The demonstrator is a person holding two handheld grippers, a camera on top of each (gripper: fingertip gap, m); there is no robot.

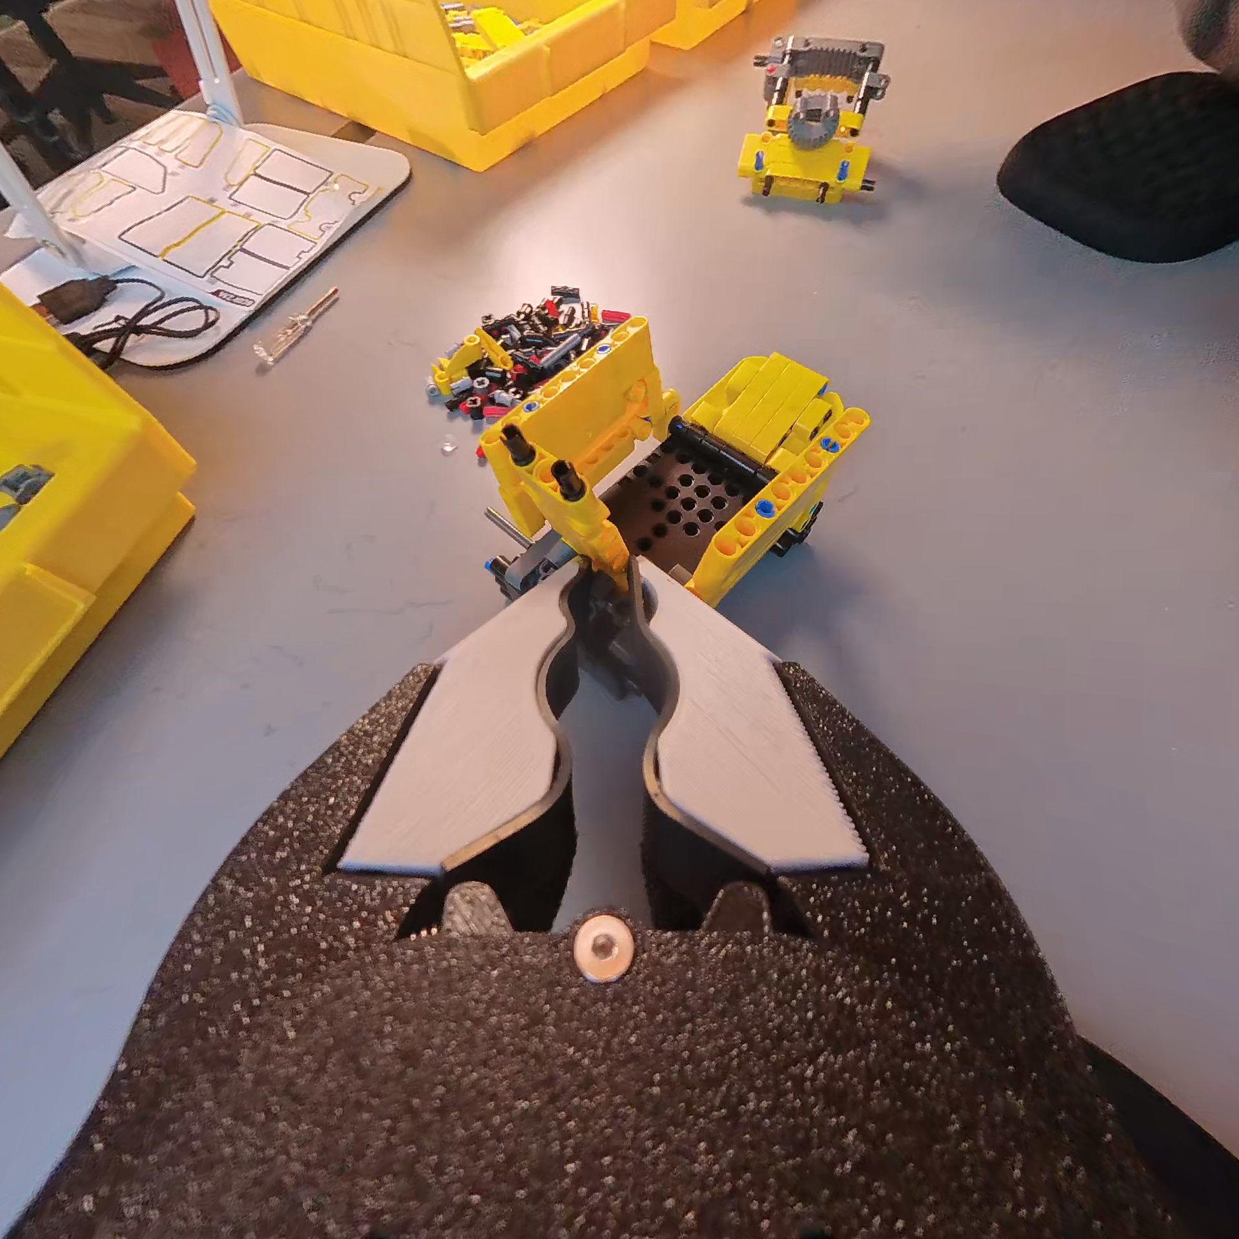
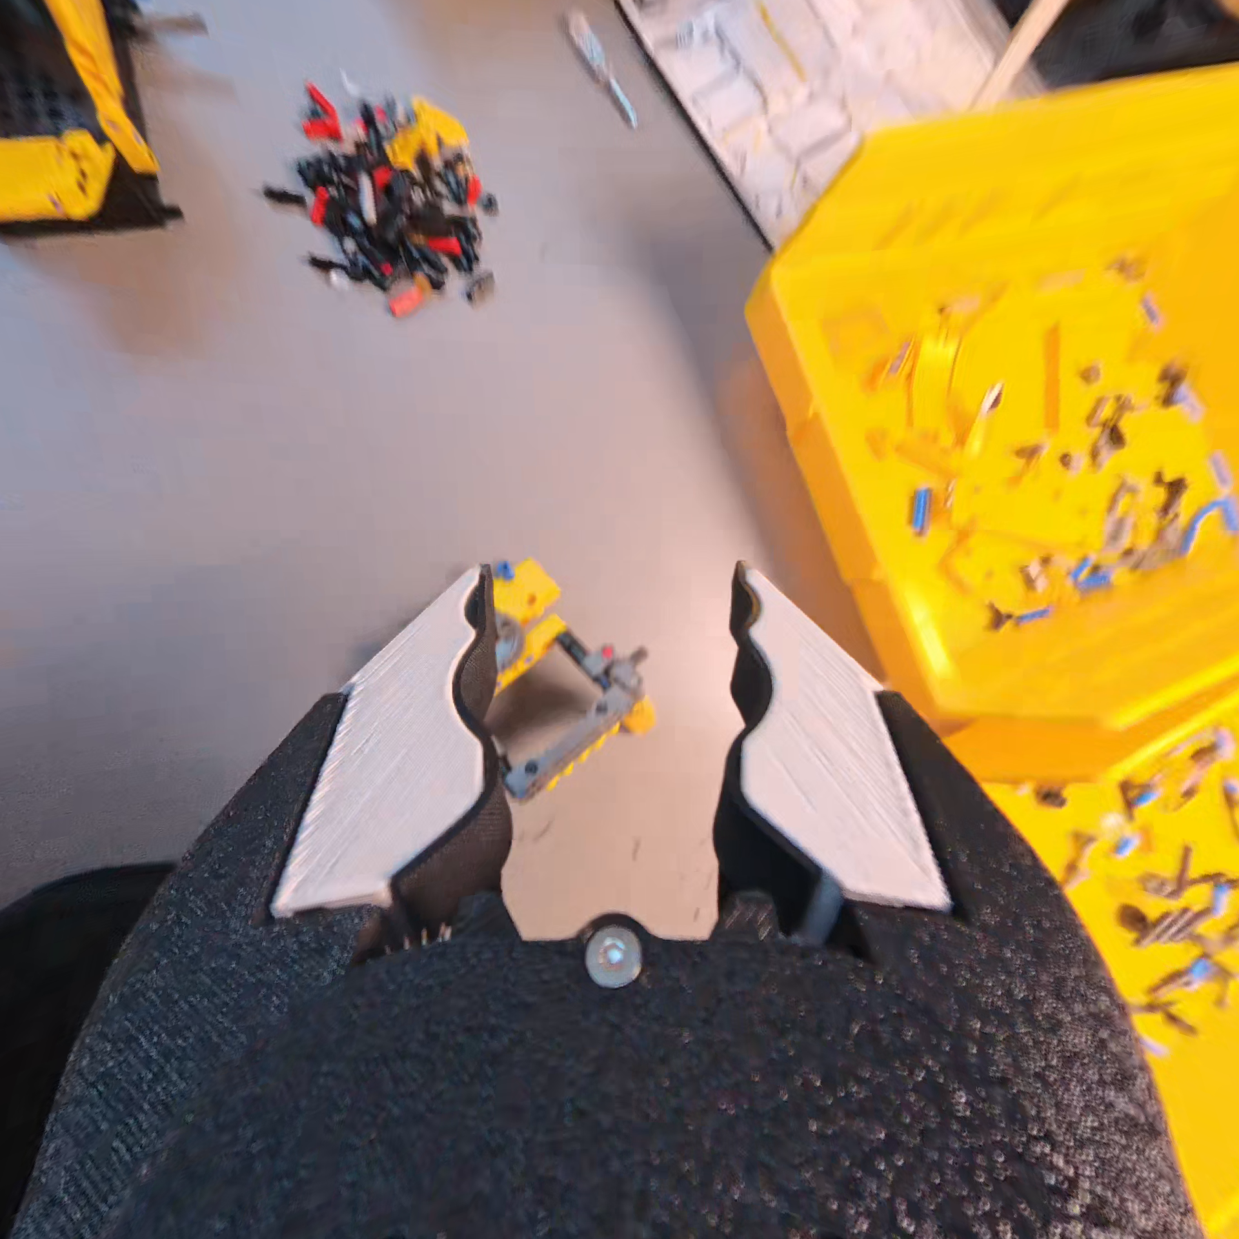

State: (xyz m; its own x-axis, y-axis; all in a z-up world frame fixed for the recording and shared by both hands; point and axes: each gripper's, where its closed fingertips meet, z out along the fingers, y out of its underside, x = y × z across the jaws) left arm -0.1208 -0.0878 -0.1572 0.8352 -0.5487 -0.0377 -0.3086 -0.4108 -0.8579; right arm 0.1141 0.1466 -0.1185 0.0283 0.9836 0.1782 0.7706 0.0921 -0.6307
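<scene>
My left claw [image 1: 611,590] is clenched on the near end of a yellow toy truck body [image 1: 677,469] that sits on the grey table [image 1: 938,469], its side panel tilted up. Just beyond lies a heap of small black and red pieces [image 1: 529,348]; farther off stands a smaller yellow and grey assembly [image 1: 808,127]. My right claw [image 2: 607,583] hangs released above that small assembly [image 2: 570,677], its left finger beside it, near a yellow parts bin [image 2: 1006,402].
</scene>
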